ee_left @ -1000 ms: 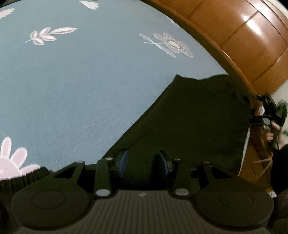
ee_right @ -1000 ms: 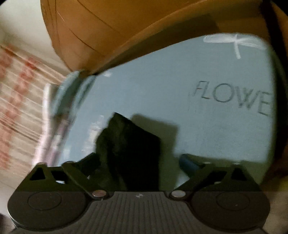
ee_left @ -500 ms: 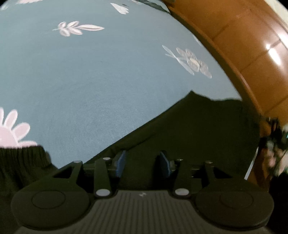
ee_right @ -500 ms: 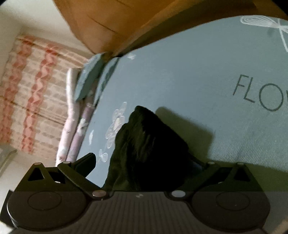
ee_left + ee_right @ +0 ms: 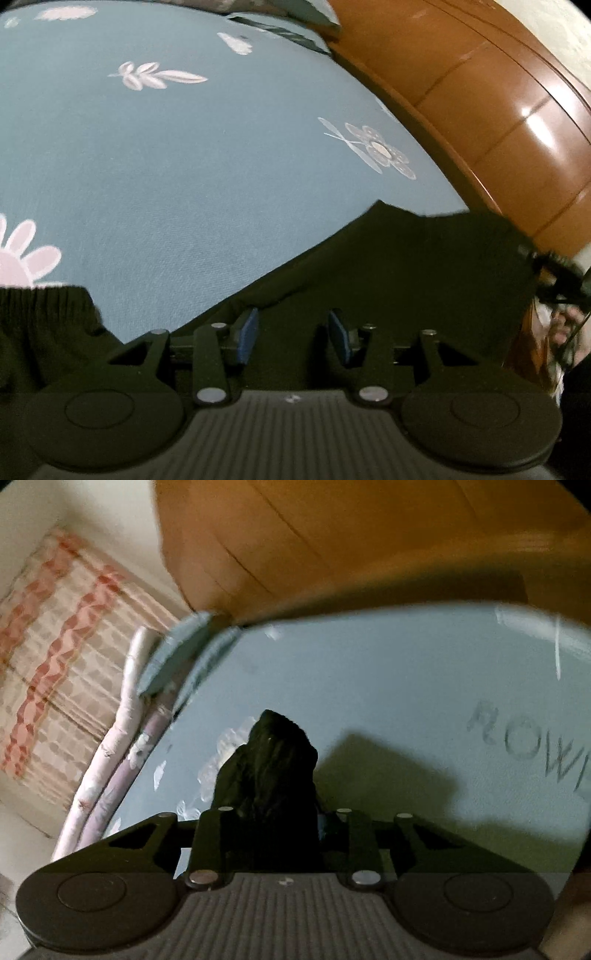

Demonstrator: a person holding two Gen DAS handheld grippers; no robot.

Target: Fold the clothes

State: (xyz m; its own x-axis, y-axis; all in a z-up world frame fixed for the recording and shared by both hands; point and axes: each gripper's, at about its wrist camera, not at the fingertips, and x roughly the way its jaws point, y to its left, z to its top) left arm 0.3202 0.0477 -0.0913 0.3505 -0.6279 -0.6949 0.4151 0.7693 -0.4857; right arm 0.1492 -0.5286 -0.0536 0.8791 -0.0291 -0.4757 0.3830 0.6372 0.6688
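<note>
A dark black knitted garment lies on a bed covered with a blue-grey sheet printed with pale flowers and leaves. In the left wrist view the garment spreads flat from the bottom of the picture out to the right, up to the edge of the bed. A ribbed part of it, like a cuff or hem, shows at the left edge.

The left gripper sits low over the garment. Its jaws stand partly apart, with blue pads on the inner sides. Dark cloth fills the gap between them, but I cannot tell if the pads press on it.

Beside the bed runs a shiny brown wooden board. At the far right of this view, the other gripper and a hand show as a blur by the edge of the garment.

In the right wrist view, the right gripper has a bunch of the black garment between its jaws. The jaws are closing on it, and the cloth stands up in a peak above them. It throws a dark shadow on the sheet. Grey letters are printed on the sheet at the right. A pink and red patterned cloth hangs at the left, past the bed's edge.
</note>
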